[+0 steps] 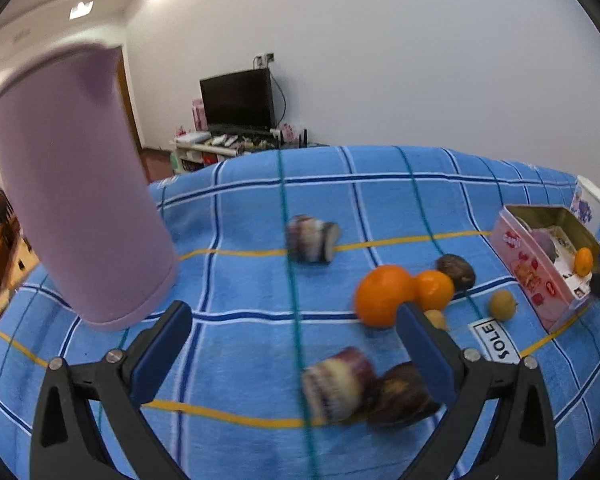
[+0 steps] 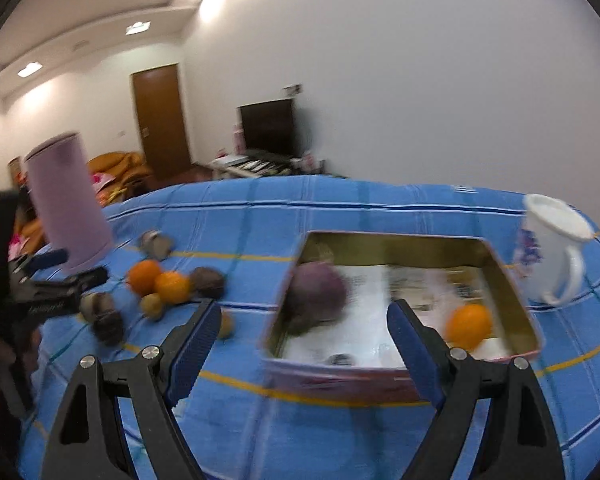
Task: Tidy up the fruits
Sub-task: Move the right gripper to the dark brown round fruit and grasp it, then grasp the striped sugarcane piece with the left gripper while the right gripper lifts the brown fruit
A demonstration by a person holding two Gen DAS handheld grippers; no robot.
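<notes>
Orange citrus (image 1: pixel 384 295) and dark purple fruits (image 1: pixel 456 271) on blue checked cloth (image 1: pixel 240 288), both tongs wide open, empty

the tablecloth (image 1: pixel 240 292) is blue, checked with white, navy and yellow lines. a lilac cylinder (image 1: pixel 80 184) stands on it, beside orange fruits (image 1: pixel 384 294) (two bright ones), and a pink tin (image 2: pixel 340 380) is gold inside.

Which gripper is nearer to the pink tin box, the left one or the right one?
Right. The right gripper hangs open just before the pink tin box. The left gripper, also open, is off to the side, over the loose fruit on the blue cloth.
</notes>
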